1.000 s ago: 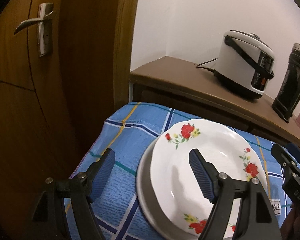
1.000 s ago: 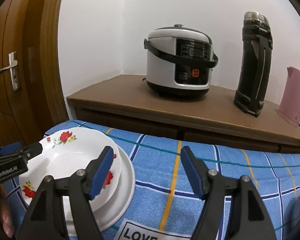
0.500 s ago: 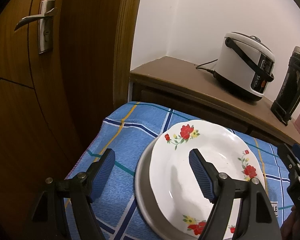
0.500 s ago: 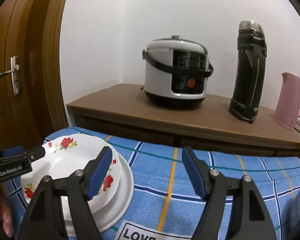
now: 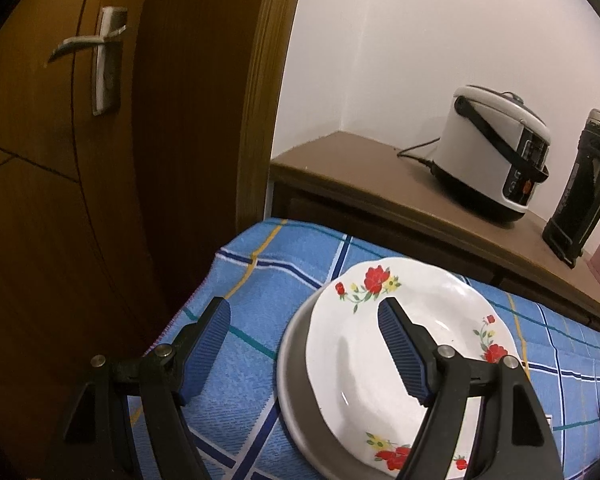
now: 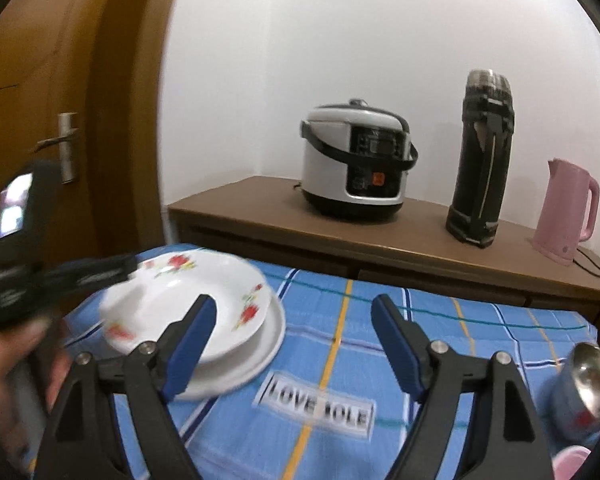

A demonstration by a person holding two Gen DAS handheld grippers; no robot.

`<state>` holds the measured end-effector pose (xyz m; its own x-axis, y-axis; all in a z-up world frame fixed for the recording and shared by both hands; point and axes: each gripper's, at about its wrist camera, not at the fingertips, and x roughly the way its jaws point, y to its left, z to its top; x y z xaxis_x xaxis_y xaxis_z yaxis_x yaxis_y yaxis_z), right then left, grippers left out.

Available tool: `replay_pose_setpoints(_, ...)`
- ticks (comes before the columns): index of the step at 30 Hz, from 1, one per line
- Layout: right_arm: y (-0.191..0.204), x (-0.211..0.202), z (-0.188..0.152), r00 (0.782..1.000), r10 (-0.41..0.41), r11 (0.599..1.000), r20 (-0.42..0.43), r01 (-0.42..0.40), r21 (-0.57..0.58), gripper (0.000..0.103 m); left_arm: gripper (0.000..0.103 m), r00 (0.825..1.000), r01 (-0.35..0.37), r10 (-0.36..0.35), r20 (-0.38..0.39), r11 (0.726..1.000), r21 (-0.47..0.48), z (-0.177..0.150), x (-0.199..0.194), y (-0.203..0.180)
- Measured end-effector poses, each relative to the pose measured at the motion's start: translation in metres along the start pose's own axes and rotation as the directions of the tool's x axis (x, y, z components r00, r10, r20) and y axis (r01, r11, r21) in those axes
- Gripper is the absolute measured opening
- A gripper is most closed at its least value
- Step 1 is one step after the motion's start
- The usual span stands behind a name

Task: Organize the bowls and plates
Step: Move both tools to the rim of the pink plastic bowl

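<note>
A white floral bowl [image 5: 400,344] sits on a plain white plate [image 5: 296,392] on the blue checked tablecloth [image 5: 260,280]. My left gripper [image 5: 304,348] is open and empty above the stack's left side, its right finger over the bowl. In the right wrist view the same bowl [image 6: 172,300] rests on the plate [image 6: 256,356] at the left, with the left gripper's fingers [image 6: 100,272] at its far left rim. My right gripper [image 6: 292,344] is open and empty above the cloth, right of the stack.
A wooden sideboard [image 6: 380,248] behind the table holds a rice cooker [image 6: 356,172], a black flask [image 6: 480,168] and a pink kettle [image 6: 568,212]. A steel cup with a ladle [image 6: 588,388] stands at the right. A wooden door [image 5: 80,160] is at the left.
Both grippers have pulled back and up from the stack. The right wrist view now takes in more of the table, with the cup at the right. Both stay open.
</note>
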<state>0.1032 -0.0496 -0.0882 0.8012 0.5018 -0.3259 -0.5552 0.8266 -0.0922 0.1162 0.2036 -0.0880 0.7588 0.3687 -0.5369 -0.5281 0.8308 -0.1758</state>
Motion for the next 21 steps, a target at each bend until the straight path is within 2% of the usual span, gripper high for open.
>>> replay_pose_setpoints(2, -0.007, -0.027, -0.006, 1.0, 0.022, 1.0, 0.0, -0.022, -0.007, 0.076, 0.078, 0.999, -0.006, 0.006, 0.046, 1.0, 0.004, -0.001, -0.01, -0.002)
replay_pose_setpoints(5, -0.026, -0.068, -0.019, 1.0, 0.008, 1.0, -0.001, -0.008, -0.005, 0.07, 0.078, 0.997, 0.002, -0.003, 0.079, 1.0, 0.009, -0.004, -0.028, -0.008)
replay_pose_setpoints(7, -0.043, -0.091, -0.028, 1.0, -0.012, 1.0, -0.013, 0.012, 0.016, 0.067, 0.078, 0.995, 0.054, -0.055, 0.08, 0.998, 0.01, -0.009, -0.044, -0.016)
replay_pose_setpoints(8, -0.052, -0.102, -0.033, 0.999, -0.027, 0.999, -0.018, 0.028, 0.031, 0.067, 0.078, 0.992, 0.096, -0.099, 0.083, 0.995, 0.031, -0.013, -0.056, -0.028)
replay_pose_setpoints(10, -0.072, -0.122, -0.044, 0.997, -0.073, 0.996, -0.03, 0.075, 0.058, 0.067, 0.078, 0.985, 0.136, -0.144, 0.093, 0.987, 0.087, -0.02, -0.076, -0.051)
replay_pose_setpoints(12, -0.092, -0.135, -0.054, 0.991, -0.12, 0.988, -0.053, 0.125, 0.092, 0.067, 0.078, 0.974, 0.196, -0.209, 0.084, 0.97, 0.147, -0.027, -0.091, -0.075)
replay_pose_setpoints(16, -0.127, -0.155, -0.069, 0.972, -0.209, 0.965, -0.112, 0.223, 0.14, 0.065, 0.078, 0.94, 0.324, -0.342, 0.019, 0.907, 0.268, -0.045, -0.116, -0.128)
replay_pose_setpoints(17, -0.134, -0.161, -0.072, 0.965, -0.232, 0.958, -0.12, 0.247, 0.143, 0.065, 0.078, 0.925, 0.364, -0.381, -0.003, 0.881, 0.302, -0.052, -0.124, -0.143)
replay_pose_setpoints(20, -0.151, -0.17, -0.081, 0.953, -0.266, 0.944, -0.145, 0.288, 0.162, 0.065, 0.078, 0.897, 0.427, -0.44, -0.053, 0.827, 0.366, -0.069, -0.135, -0.171)
replay_pose_setpoints(21, -0.155, -0.172, -0.083, 0.951, -0.268, 0.941, -0.152, 0.293, 0.171, 0.065, 0.078, 0.892, 0.436, -0.446, -0.068, 0.813, 0.385, -0.075, -0.138, -0.18)
